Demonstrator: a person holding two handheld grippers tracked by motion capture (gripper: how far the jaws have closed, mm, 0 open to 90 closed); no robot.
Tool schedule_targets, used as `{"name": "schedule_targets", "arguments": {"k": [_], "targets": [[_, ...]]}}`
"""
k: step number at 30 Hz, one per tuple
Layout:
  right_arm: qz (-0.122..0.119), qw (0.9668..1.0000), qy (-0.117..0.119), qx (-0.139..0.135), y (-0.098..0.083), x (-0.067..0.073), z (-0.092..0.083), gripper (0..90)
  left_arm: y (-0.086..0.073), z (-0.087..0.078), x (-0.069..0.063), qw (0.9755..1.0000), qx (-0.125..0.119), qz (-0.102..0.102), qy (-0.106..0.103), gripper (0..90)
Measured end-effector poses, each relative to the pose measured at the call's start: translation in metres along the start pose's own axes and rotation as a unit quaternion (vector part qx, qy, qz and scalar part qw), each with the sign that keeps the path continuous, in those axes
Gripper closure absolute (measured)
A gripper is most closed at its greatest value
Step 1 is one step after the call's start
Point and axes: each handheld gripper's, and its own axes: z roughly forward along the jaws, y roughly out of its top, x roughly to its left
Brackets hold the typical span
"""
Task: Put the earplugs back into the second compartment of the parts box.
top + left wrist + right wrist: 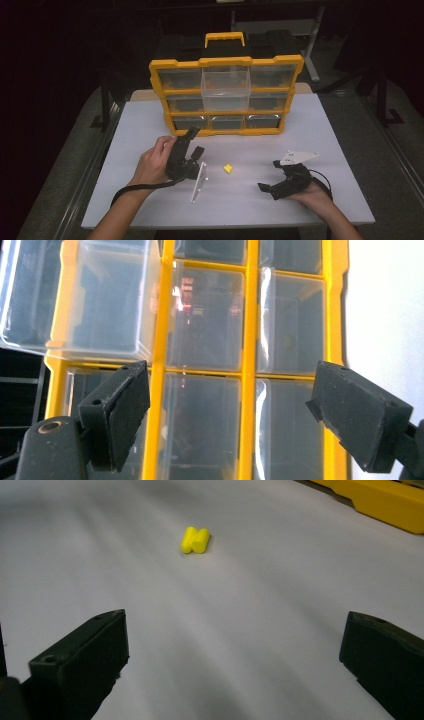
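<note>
A: Left tongs (194, 141)?
B: Jaws apart, nothing between; hand tilted up at the yellow plastic organiser with clear drawers (226, 95), 12 o'clock on the white counter (150, 115). One clear middle drawer (225, 89) pulled out; contents can't tell.
A: Right tongs (270, 175)?
B: Jaws apart, low, aimed at 9 o'clock toward the small yellow two-cylinder piece (228, 168) at counter centre, well apart.
</note>
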Motion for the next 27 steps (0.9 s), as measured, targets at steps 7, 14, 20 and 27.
{"name": "schedule_targets", "arguments": {"k": [7, 14, 20, 27], "targets": [[0.001, 1.0, 0.0, -0.001, 0.0, 0.0, 0.0, 0.0, -0.007, -0.004, -0.016, 0.9999, 0.013, -0.002, -0.009, 11.8], [0.0, 1.0, -0.001, -0.001, 0.0, -0.001, 0.0, 0.0, -0.012, -0.008, -0.031, 0.9995, 0.022, -0.004, -0.021, 8.7], [0.0, 1.0, -0.001, -0.001, 0.0, 0.0, 0.0, 0.0, -0.016, -0.012, -0.047, 0.9984, 0.042, -0.006, -0.037, 2.9], [-0.003, 1.0, -0.002, 0.0, 0.0, 0.0, 0.0, 0.0, -0.02, -0.017, -0.062, 0.9971, 0.056, -0.012, -0.049, 0.0]]}}
